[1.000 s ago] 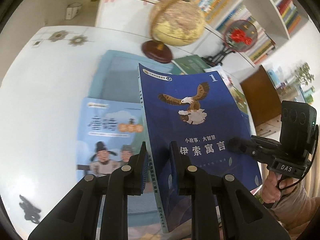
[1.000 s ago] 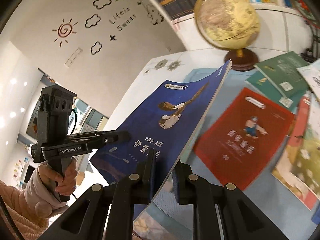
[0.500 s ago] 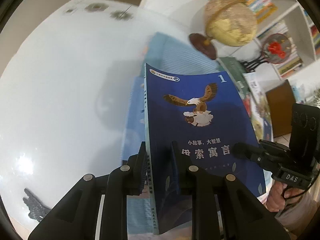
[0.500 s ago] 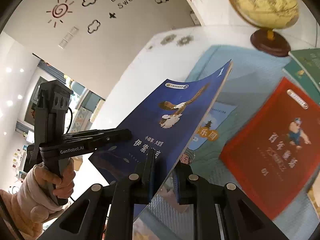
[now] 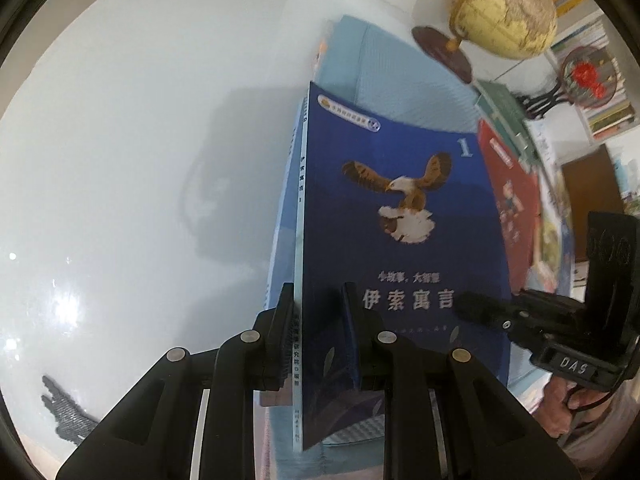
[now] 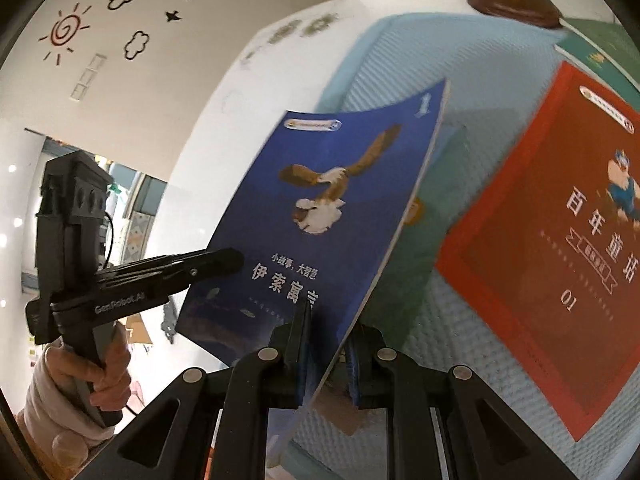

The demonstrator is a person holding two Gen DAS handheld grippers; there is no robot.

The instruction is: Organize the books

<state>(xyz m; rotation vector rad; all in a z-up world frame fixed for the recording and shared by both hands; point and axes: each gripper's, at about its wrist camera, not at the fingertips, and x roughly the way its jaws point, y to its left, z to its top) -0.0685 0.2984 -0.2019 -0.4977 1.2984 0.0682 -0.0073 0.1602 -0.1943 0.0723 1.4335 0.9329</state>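
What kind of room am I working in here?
Likely a child's study or reading room: bookshelves packed with books, a globe on the white table, and cartoon sun and cloud wall stickers.

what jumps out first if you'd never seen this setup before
The dark blue book with the eagle cover fills the middle of both views, clamped along its lower edge by the left gripper at the spine and the right gripper at the opposite side. A bright red book lies flat on the pale blue mat to its right. A yellow globe on a dark round base stands at the table's far edge.
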